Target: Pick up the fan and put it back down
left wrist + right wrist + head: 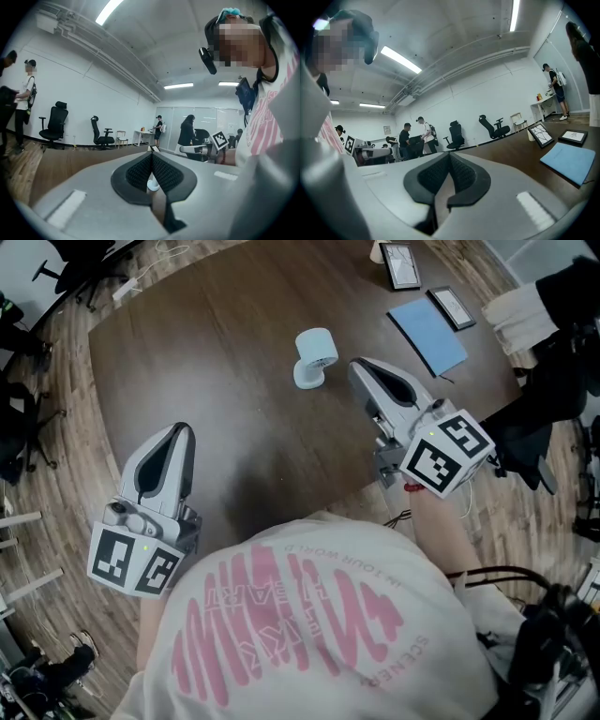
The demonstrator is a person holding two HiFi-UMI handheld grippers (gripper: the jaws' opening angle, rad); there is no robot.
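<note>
The fan (316, 357) stands untouched on the desk (225, 352), just beside the tip of the right hand-held gripper (359, 368), whose jaws are pressed together. The left hand-held gripper (182, 432), likewise closed and empty, is held well apart. Unless the jaws are spread first, the fan could be nudged over rather than gripped. No brand can be read on it. Pink lettering on the shirt (319, 615) is only partly legible.

Left tongs (181, 434) and right tongs (359, 368) are held out in front of the person, roughly level, the right reaching farther forward. Both pairs of jaws are pressed together with nothing between them. The bare right forearm (439, 521) trails behind its marker cube.
</note>
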